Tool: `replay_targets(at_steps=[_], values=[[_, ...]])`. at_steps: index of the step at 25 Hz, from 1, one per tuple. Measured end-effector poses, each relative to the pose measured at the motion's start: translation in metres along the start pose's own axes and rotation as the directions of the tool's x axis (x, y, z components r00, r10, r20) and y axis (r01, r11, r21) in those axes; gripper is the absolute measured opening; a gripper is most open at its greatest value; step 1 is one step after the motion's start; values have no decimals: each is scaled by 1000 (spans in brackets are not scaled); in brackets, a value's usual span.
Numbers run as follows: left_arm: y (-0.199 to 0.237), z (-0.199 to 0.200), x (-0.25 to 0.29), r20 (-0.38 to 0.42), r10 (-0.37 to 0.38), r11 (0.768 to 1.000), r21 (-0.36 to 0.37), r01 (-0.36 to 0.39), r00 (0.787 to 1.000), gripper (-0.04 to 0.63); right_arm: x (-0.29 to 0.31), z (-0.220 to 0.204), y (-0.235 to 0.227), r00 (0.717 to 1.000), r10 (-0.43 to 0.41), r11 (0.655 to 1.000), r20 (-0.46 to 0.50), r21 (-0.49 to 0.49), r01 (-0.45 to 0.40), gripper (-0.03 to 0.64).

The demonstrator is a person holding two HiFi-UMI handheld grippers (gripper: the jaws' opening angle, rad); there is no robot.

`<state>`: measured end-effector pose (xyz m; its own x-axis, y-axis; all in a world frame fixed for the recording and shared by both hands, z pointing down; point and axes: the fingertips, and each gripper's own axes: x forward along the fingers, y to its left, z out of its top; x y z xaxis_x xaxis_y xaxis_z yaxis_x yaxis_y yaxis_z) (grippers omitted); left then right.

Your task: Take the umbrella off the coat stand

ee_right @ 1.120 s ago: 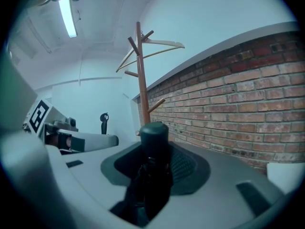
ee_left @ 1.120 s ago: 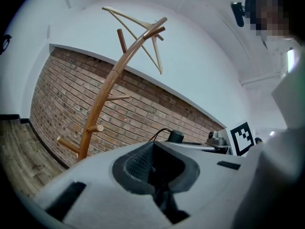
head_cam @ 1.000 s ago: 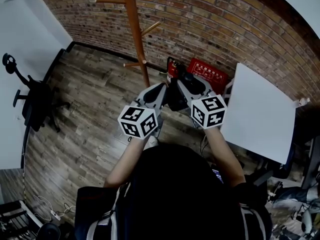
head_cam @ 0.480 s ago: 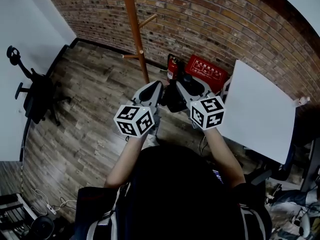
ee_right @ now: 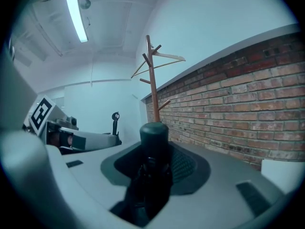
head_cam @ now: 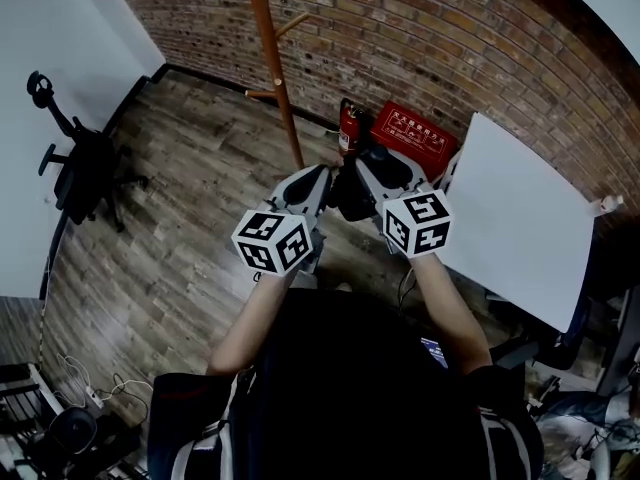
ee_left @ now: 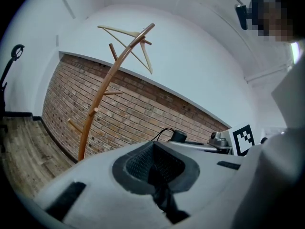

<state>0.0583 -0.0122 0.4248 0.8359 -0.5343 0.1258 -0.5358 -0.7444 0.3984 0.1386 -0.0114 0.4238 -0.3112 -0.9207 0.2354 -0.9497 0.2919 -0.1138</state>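
Jaws of left gripper [ee_left: 158, 174] and right gripper [ee_right: 151, 171] clamp the umbrella [ee_right: 154, 136], mostly hidden.

The coat stand [head_cam: 272, 58] is standing before the wall [head_cam: 450, 38]; the fire extinguisher [head_cam: 347, 128] and box [head_cam: 415, 140] are sitting just right of its foot. The chair [head_cam: 85, 168] is standing far left. The umbrella [head_cam: 351, 198] is lying between the left claw [head_cam: 318, 179] and right claw [head_cam: 368, 164].

Left gripper [head_cam: 318, 180], right gripper [head_cam: 368, 168]: grey shells, dark mesh pads [ee_left: 143, 163], white cube [head_cam: 275, 240] each, black square markers. Dark top [head_cam: 350, 388].
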Motion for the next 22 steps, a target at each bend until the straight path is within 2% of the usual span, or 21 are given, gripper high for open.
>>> replay_targets(at_steps=[7,22], values=[[-5,-4,-16,-4,33,999,25,-33,999,20,-9,0,10,999,35,999,28,2,-35,169],[19,9,-44,6,40,999,21,-40,999,20,3,13,41,999,6,1000,36,-11,-6,169]])
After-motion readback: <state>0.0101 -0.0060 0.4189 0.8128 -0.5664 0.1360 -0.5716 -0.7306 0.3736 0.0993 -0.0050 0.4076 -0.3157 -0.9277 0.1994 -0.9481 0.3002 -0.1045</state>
